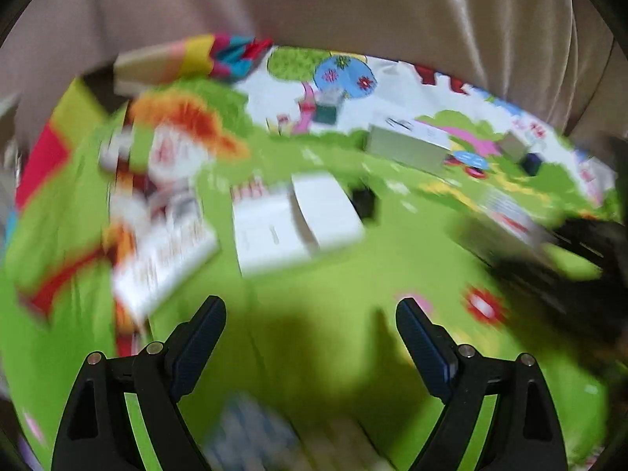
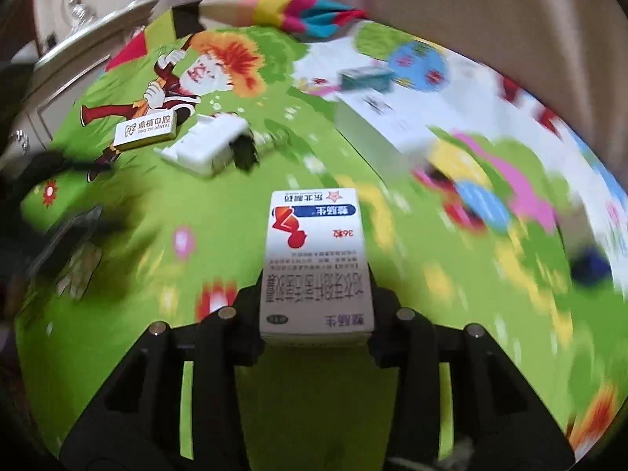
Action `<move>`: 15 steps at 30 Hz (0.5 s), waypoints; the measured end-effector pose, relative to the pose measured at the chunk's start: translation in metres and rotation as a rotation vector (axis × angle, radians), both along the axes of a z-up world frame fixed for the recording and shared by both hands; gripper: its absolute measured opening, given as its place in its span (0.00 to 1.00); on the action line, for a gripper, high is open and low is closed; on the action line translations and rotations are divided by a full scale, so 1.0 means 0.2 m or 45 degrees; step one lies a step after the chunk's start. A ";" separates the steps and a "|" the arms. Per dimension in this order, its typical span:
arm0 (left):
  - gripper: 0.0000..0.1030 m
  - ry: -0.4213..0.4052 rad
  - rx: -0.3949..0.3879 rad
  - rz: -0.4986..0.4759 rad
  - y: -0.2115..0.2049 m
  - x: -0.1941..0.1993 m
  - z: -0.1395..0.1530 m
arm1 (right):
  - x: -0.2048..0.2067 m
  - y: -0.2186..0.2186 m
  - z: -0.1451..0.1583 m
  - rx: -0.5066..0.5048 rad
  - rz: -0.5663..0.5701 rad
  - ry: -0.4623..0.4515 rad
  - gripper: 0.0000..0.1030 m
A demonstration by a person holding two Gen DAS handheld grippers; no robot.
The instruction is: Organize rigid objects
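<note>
Held between the fingers of the right gripper (image 2: 316, 306), above the play mat (image 2: 196, 353): a medicine box (image 2: 316, 259). Farther ahead and to the left, on the mat: a dental box (image 2: 145, 132), and just right of it a flat box (image 2: 208, 147). Behind to the right: a long box (image 2: 376, 133), then a small box (image 2: 367, 77).

the left wrist camera sits behind its gripper (image 1: 310, 314) and looks forward and down across the green cartoon-print mat (image 1: 322, 286) from a low, near height — its frame is heavily smeared. the right wrist camera looks the same way along its gripper (image 2: 316, 294), close enough that the medicine box (image 2: 316, 263) held there fills the centre. both views share the white box (image 1: 298, 219) (image 2: 208, 149) lying mid-mat, the long grey box (image 1: 408, 147) (image 2: 376, 133) and the beige curtain (image 1: 353, 4) (image 2: 471, 4) behind.
</note>
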State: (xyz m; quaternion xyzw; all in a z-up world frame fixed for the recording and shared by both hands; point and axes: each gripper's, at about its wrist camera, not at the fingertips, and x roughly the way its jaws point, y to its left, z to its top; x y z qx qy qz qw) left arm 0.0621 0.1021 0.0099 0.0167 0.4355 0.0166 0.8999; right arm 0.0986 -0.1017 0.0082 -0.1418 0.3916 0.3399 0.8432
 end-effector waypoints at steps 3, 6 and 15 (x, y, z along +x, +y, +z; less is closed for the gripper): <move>0.87 -0.001 0.063 -0.149 -0.02 0.19 -0.03 | -0.10 -0.19 0.00 0.039 -0.078 0.026 0.43; 0.87 0.027 0.184 -0.333 -0.07 0.29 -0.04 | -0.17 -0.33 0.00 0.122 -0.142 0.078 0.43; 0.87 0.367 0.209 -0.840 0.04 0.49 -0.04 | -0.23 -0.37 0.01 0.162 -0.220 0.100 0.44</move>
